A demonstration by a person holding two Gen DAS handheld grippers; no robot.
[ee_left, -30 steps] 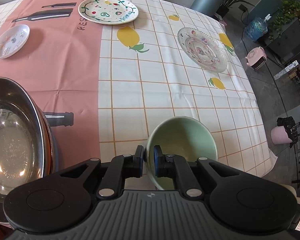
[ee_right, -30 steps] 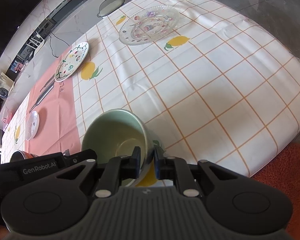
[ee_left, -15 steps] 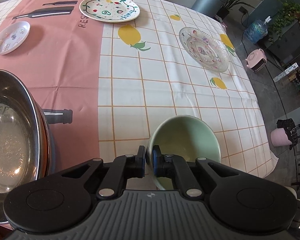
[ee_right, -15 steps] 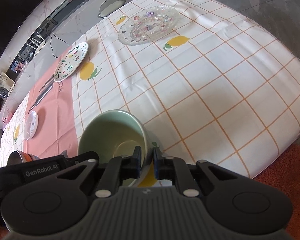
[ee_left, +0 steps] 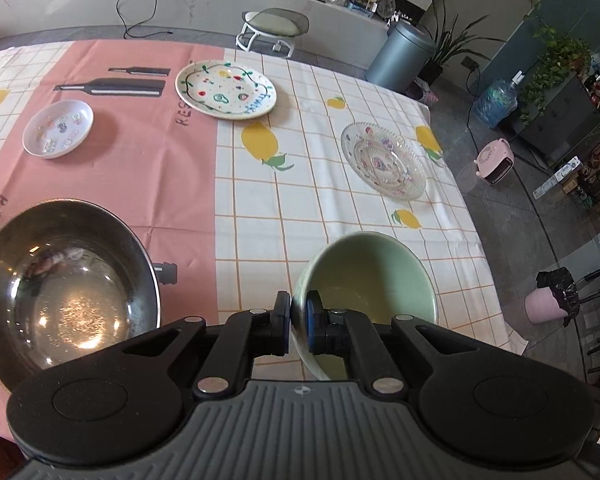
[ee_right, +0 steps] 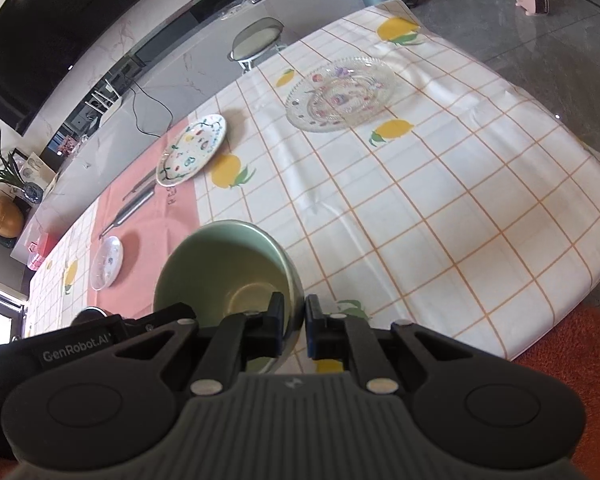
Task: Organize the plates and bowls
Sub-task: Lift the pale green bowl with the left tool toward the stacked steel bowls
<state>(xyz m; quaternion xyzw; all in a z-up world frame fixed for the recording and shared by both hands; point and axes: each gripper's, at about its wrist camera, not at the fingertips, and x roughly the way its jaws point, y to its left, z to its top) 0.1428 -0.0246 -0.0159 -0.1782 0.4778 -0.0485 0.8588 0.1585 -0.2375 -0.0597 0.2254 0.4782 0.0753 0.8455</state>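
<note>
Fingers of the left gripper (ee_left: 298, 322) and right gripper (ee_right: 294, 326) both pinch the green bowl's (ee_left: 374, 280) rim — lifted, tilted above the tabletop (ee_left: 260, 208).

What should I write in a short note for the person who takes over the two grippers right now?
Left gripper and right gripper: each shut on the rim of the green bowl, on opposite sides.
Steel bowl is left of it, on another dish.
Small white dish, painted plate and glass plate lie apart on the table.
Left: place the green bowl, then gather the plates.
</note>
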